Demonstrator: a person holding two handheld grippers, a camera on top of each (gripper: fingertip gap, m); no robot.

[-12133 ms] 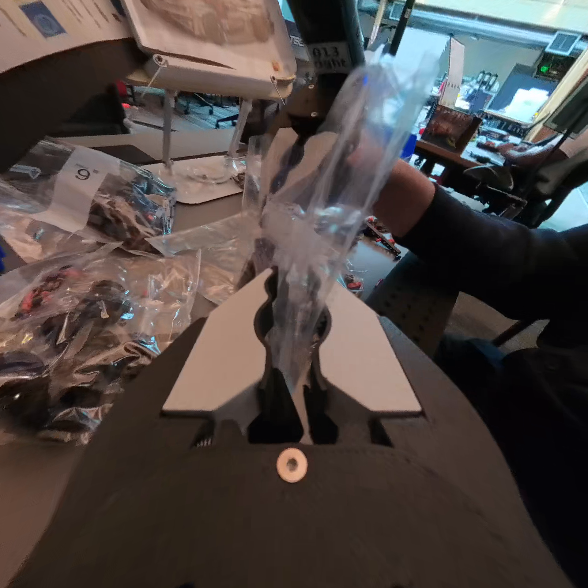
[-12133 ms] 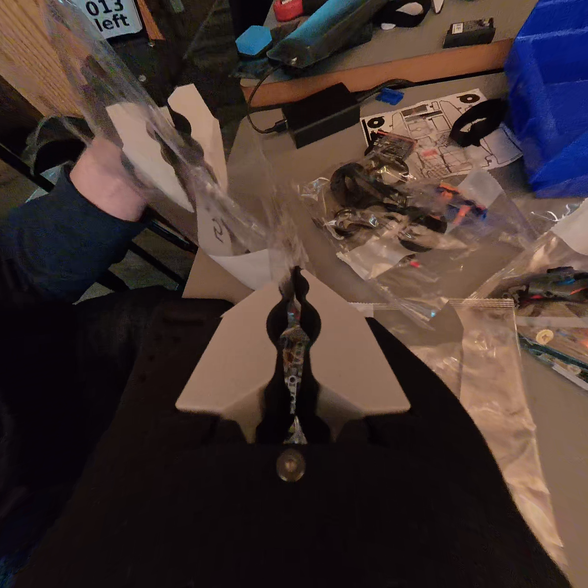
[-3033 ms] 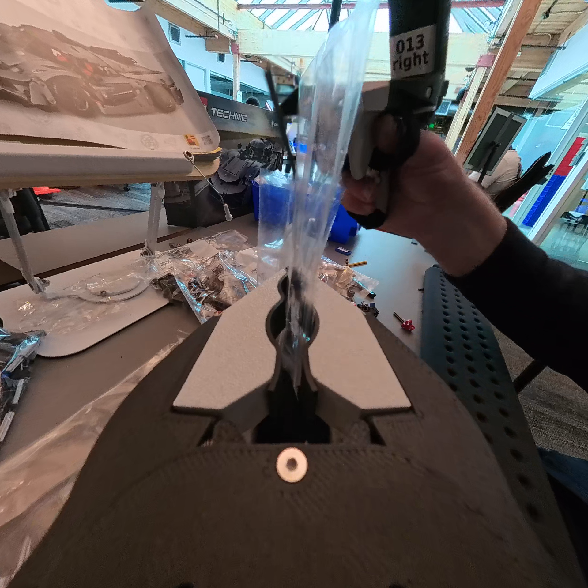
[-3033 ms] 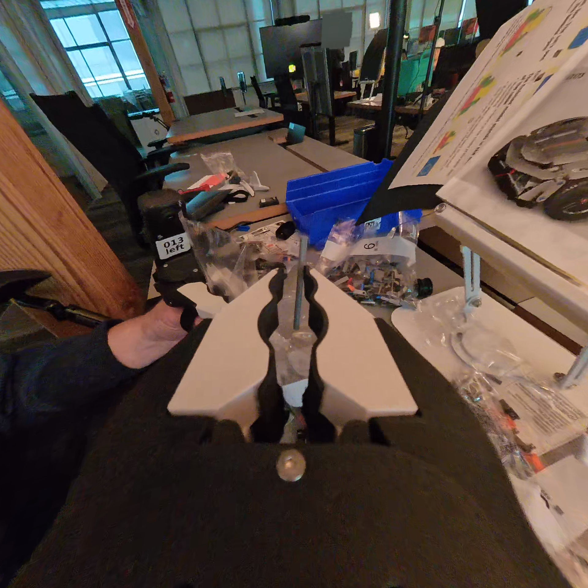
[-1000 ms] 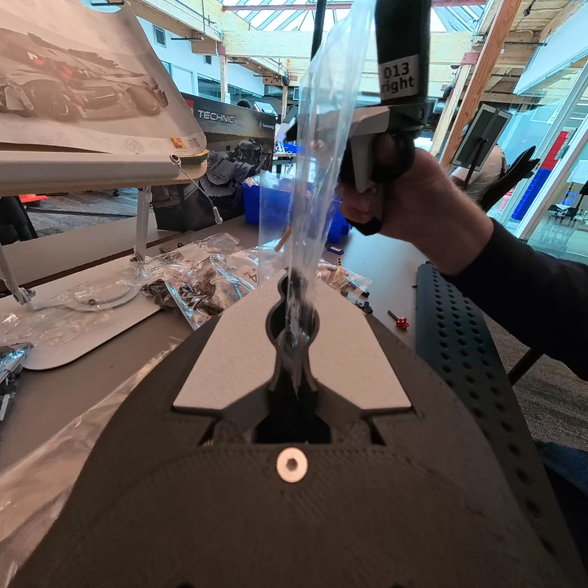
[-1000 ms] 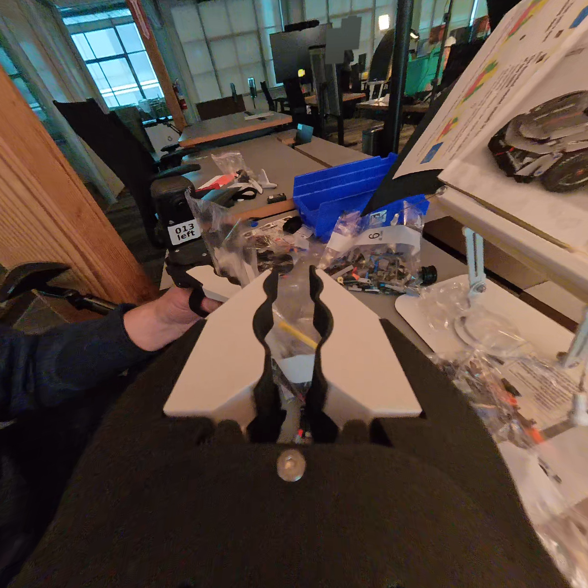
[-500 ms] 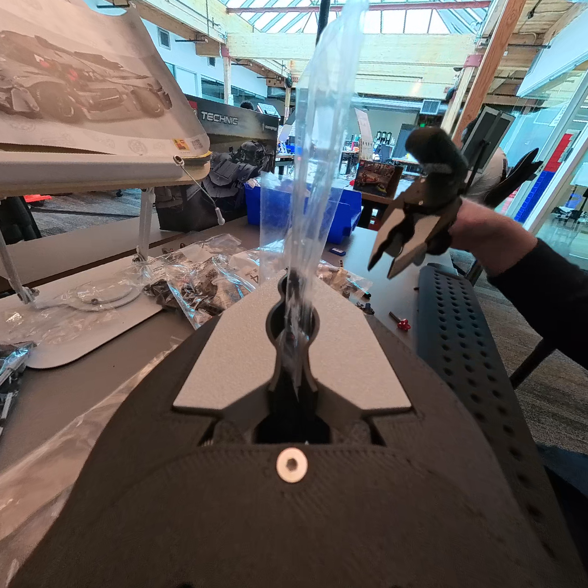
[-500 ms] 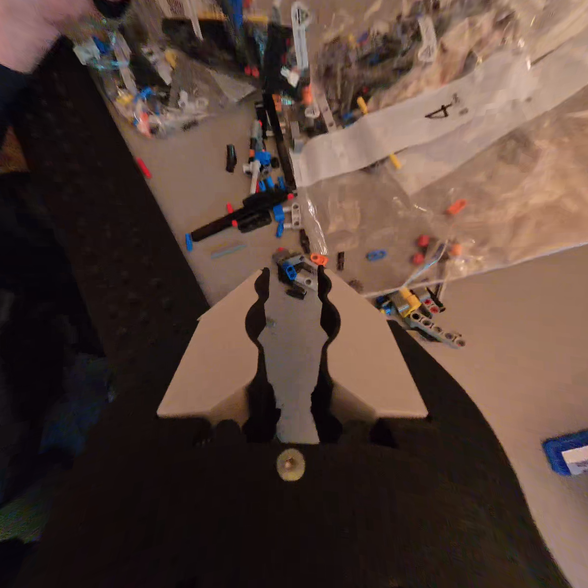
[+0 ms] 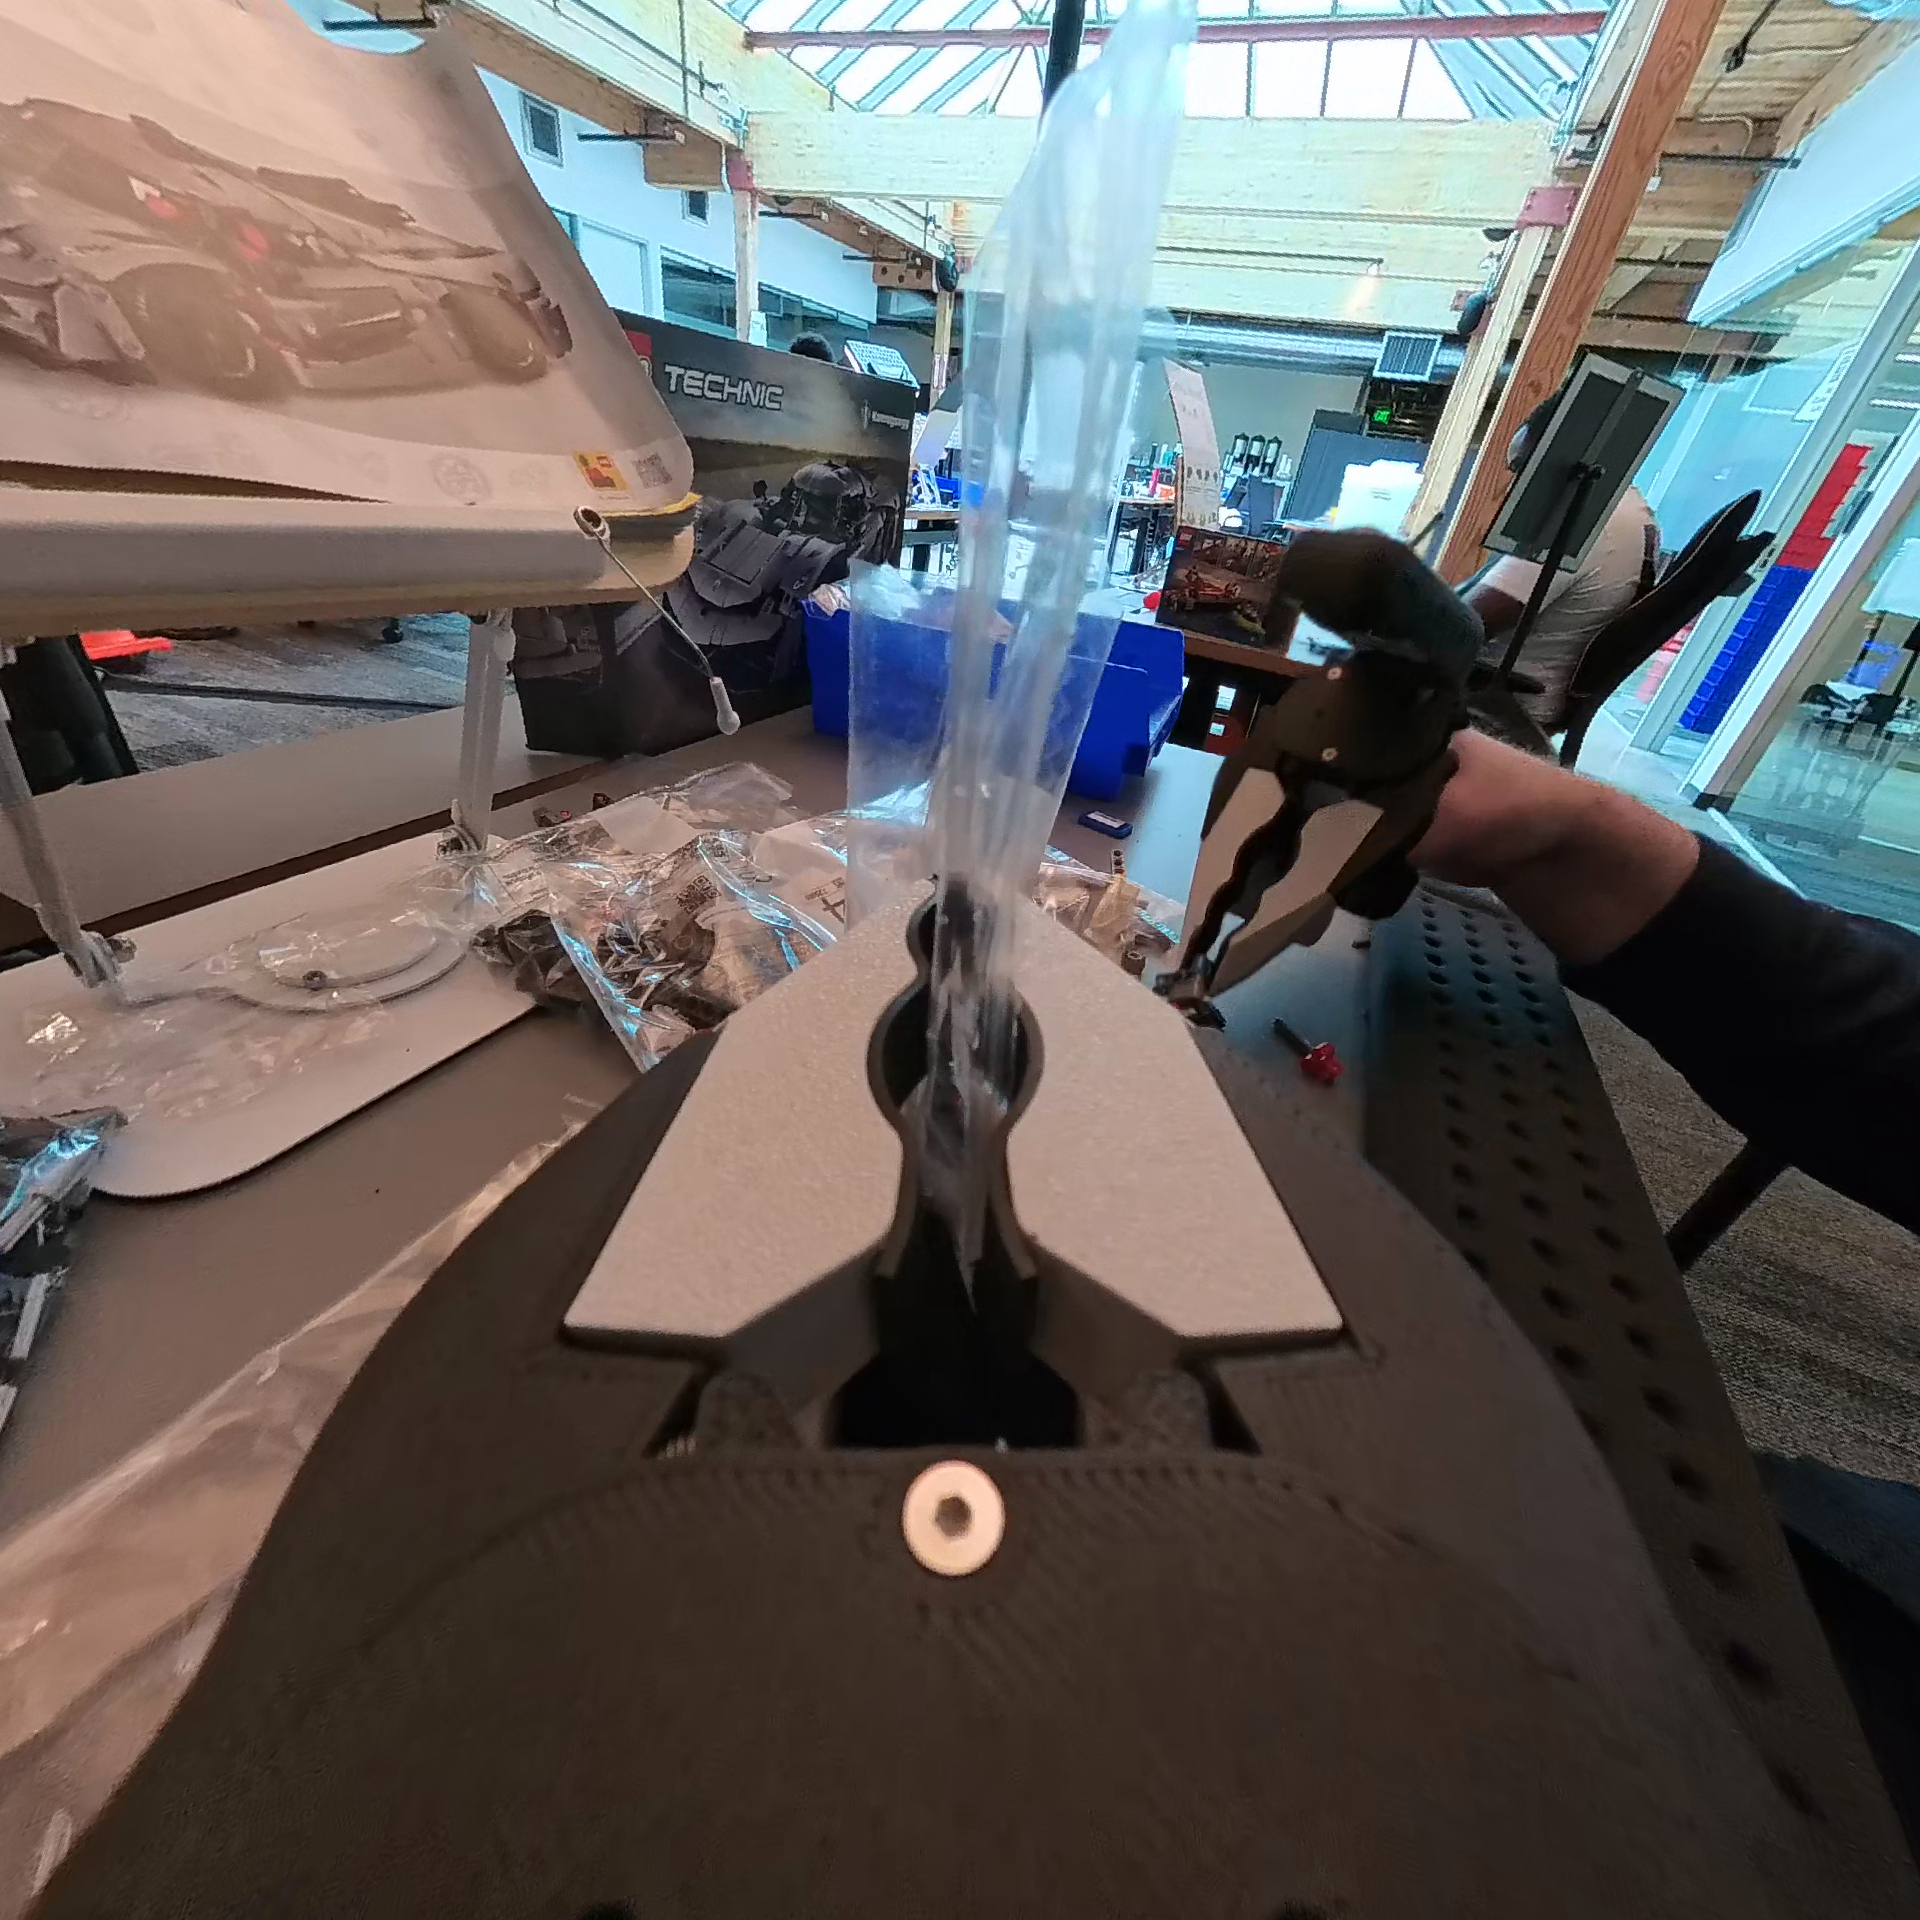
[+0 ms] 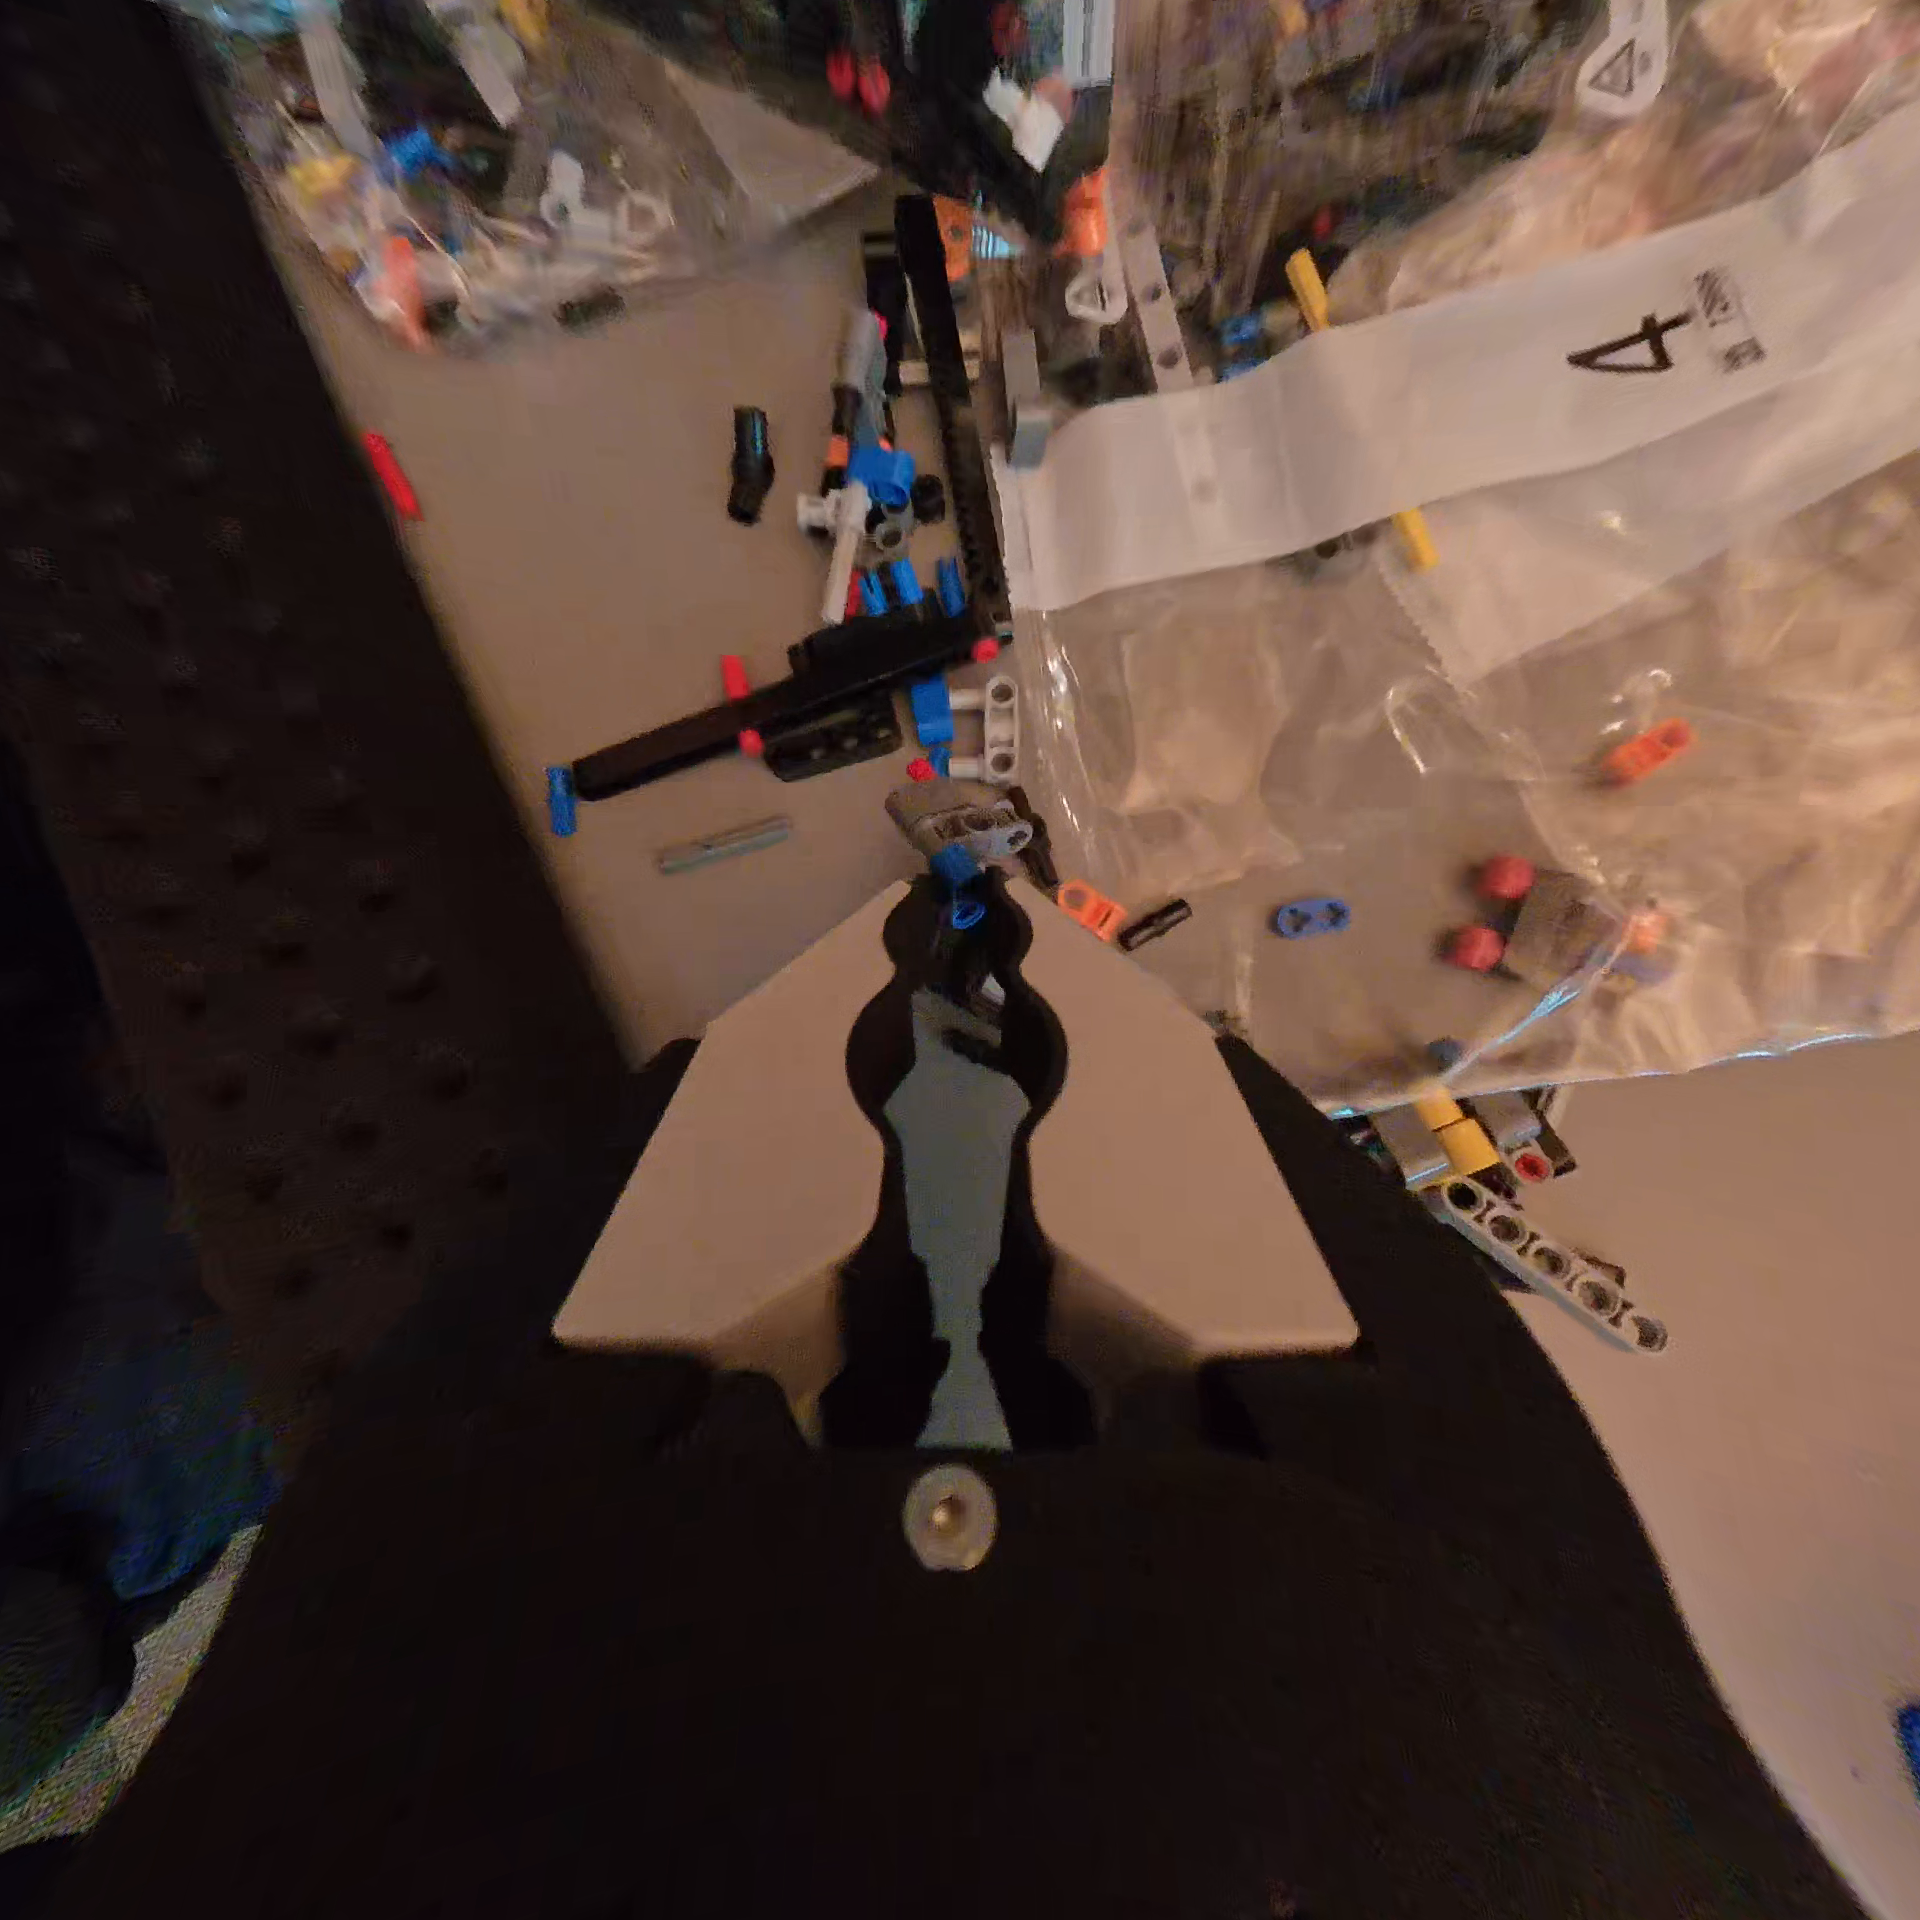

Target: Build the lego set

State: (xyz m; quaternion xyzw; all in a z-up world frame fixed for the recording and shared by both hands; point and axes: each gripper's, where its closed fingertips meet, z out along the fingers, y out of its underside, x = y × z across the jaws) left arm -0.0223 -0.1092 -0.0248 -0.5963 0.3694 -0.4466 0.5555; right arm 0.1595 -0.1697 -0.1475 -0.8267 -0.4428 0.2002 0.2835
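Between the fingers of the left gripper (image 9: 961, 997) an empty clear plastic bag (image 9: 1023, 520) was held, the jaws pressed together on its lower end. The bag stood nearly upright, its long axis rising away from the fingertips toward the ceiling. It would be judged almost weightless, limp and slick, so a firm pinch on a gathered edge would be needed.

Just past the tips of the right gripper (image 10: 956, 914), which was tilted down at the grey table (image 10: 582, 540), a small grey-and-blue lego piece (image 10: 961, 826) was seen. The jaws were drawn nearly together with a blue pin (image 10: 964, 912) at their tips; whether that pin was actually clamped could not be told, the view being dim and blurred. The piece lay pointing away from the gripper. It would be judged light, rigid and smooth, best taken across its narrow flanks.

A little farther, a long black beam assembly (image 10: 790, 707) was laid slantwise, its axis running from lower left to upper right. To its right, touching it, an opened bag of parts (image 10: 1455, 727) with a white label strip was spread. In the left wrist view the right gripper (image 9: 1210, 961) was seen at the table edge, with sealed bags (image 9: 644, 925) and a propped instruction booklet (image 9: 260, 270) beyond.
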